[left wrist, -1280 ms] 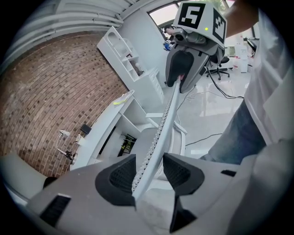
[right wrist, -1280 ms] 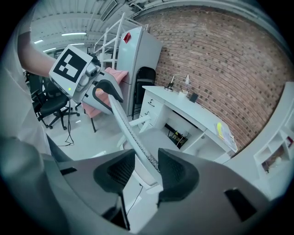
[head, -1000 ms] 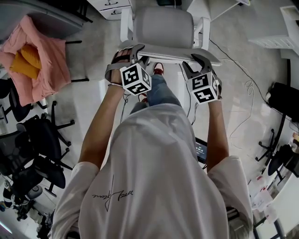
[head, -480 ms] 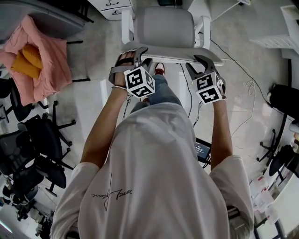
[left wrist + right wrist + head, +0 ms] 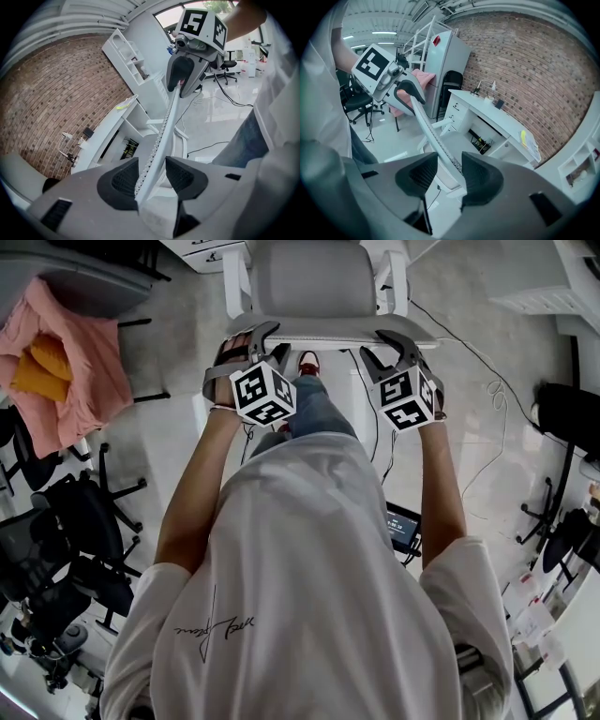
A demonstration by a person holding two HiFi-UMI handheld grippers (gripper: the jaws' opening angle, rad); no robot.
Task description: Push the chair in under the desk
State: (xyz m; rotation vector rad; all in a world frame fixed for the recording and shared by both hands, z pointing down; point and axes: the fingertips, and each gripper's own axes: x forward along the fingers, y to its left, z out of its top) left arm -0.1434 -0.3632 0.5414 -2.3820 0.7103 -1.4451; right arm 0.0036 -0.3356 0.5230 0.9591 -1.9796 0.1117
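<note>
A pale grey office chair stands in front of me, its seat toward the top of the head view. The thin top edge of its backrest runs across between my hands. My left gripper sits on the edge's left end and my right gripper on its right end. In the left gripper view the meshed backrest edge passes between the pads of the left gripper, whose jaws have just closed a little. The right gripper likewise has the edge between its pads. Beyond the chair stands a white desk.
A pink cloth is draped over a chair at the left, with black office chairs below it. Cables trail over the glossy floor on the right. A small screen lies by my right side. A brick wall backs the desk.
The chair and both grippers have shifted toward the top of the head view, and the person's body has followed them. Both grippers keep their places on the backrest edge.
</note>
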